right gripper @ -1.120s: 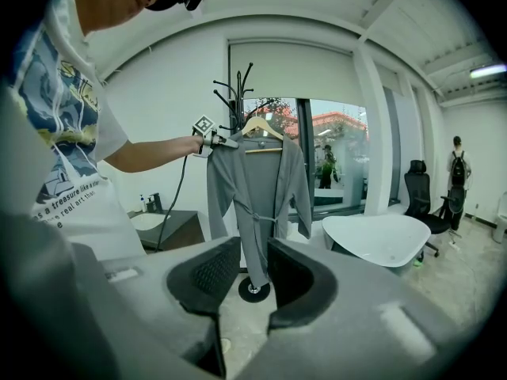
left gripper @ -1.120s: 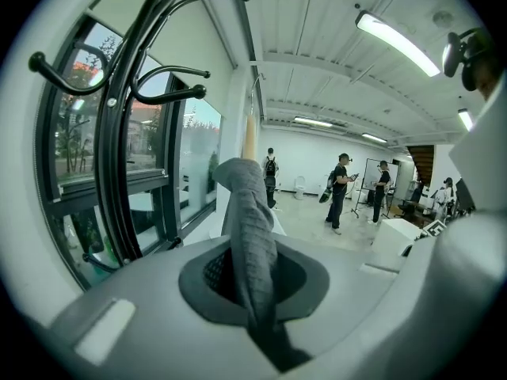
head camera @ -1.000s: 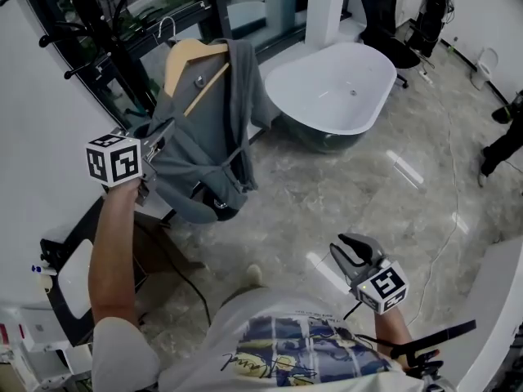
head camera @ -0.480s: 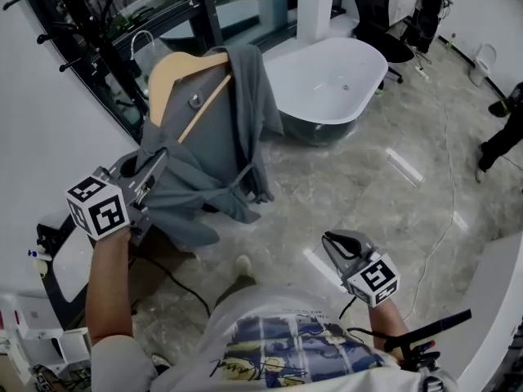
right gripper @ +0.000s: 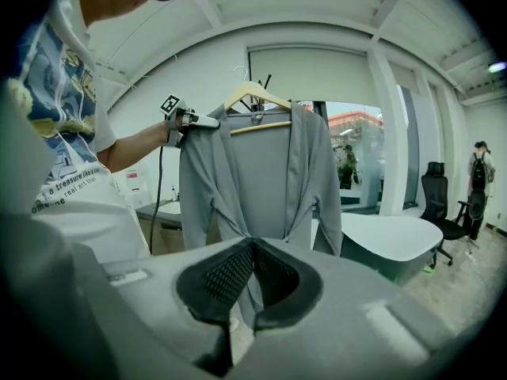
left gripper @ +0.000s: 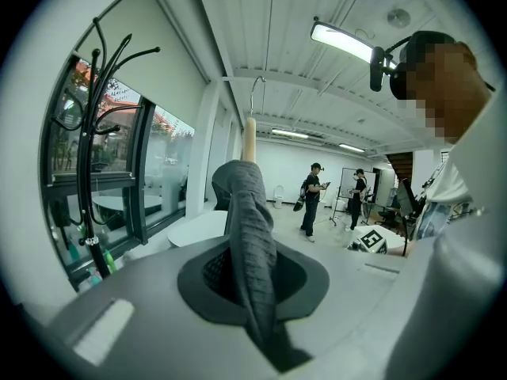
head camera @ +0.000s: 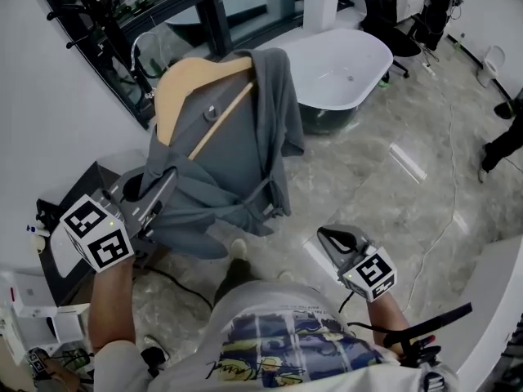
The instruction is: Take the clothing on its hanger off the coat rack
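A grey garment (head camera: 233,141) hangs on a wooden hanger (head camera: 192,76) with a metal hook, held in the air clear of the black coat rack (head camera: 86,2). My left gripper (head camera: 159,193) is shut on the garment's shoulder cloth; in the left gripper view the grey fabric (left gripper: 252,236) runs between the jaws up to the hanger (left gripper: 249,137), with the coat rack (left gripper: 91,133) off to the left. My right gripper (head camera: 331,239) is low at the right, apart from the garment. Its jaws have just been closing with nothing between them, and they are shut. The right gripper view shows the whole garment (right gripper: 261,172) ahead.
A white bathtub (head camera: 347,60) stands behind the garment, beside dark window frames. A black cabinet (head camera: 78,194) sits at the left wall. Office chairs (head camera: 384,6) and standing people are farther back. A cable (head camera: 445,211) trails over the marble floor.
The left gripper has carried the hanger and garment away from the coat rack, nearer to me. The right gripper's jaws went from open to shut, and it shifted slightly.
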The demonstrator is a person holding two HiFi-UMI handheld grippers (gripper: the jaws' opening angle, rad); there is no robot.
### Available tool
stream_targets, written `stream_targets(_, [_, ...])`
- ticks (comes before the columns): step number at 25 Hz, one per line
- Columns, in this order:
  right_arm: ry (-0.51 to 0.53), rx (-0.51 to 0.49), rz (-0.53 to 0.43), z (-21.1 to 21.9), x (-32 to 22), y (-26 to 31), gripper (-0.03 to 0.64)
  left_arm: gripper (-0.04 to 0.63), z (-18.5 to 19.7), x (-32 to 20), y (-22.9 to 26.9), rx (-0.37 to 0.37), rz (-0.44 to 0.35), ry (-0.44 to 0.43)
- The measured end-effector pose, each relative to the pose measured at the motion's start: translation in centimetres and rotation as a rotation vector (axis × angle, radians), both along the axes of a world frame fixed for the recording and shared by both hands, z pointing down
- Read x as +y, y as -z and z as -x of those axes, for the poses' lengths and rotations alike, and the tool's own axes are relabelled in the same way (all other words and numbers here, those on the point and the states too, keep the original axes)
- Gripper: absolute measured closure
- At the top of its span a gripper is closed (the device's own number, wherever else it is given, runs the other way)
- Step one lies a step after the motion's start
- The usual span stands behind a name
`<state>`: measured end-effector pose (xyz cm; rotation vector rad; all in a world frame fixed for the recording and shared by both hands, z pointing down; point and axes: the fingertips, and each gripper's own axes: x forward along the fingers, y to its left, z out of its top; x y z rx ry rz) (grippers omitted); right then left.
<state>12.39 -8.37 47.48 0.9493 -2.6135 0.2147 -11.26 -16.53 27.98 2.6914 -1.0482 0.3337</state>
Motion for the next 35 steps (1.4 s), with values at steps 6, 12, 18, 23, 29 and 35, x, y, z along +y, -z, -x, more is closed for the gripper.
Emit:
stream_targets(6, [0.021,0.004,0.006,-0.9,2.0,-0.5,0.614,0.594,-2.0,4.6,0.1,0.005,-0.012,-0.015])
stream_targets(12, [0.012,0.017,0.003,-0.7,0.2,-0.6,0.614,0.594,-2.1,5.4,0.6,0.011,-0.023,-0.033])
stream_targets(18, [0.036,0.004,-0.014,-0.4,0.8,-0.2,0.615,0.594,-3.2,7.6,0.8,0.005,-0.025,-0.046])
stream_targets(23, [0.062,0.023,-0.025,0.4,0.5,0.0,0.615,0.594,-3.2,8.3,0.7,-0.002,-0.028,-0.054])
stream_targets(29, [0.06,0.011,-0.025,0.6,0.3,-0.4,0.615,0.594,-3.4,9.0,0.8,-0.004,-0.024,-0.077])
stream_targets(35, [0.066,0.021,-0.033,0.1,1.8,0.1,0.615,0.594,-4.5,11.2,1.2,-0.003,-0.021,-0.097])
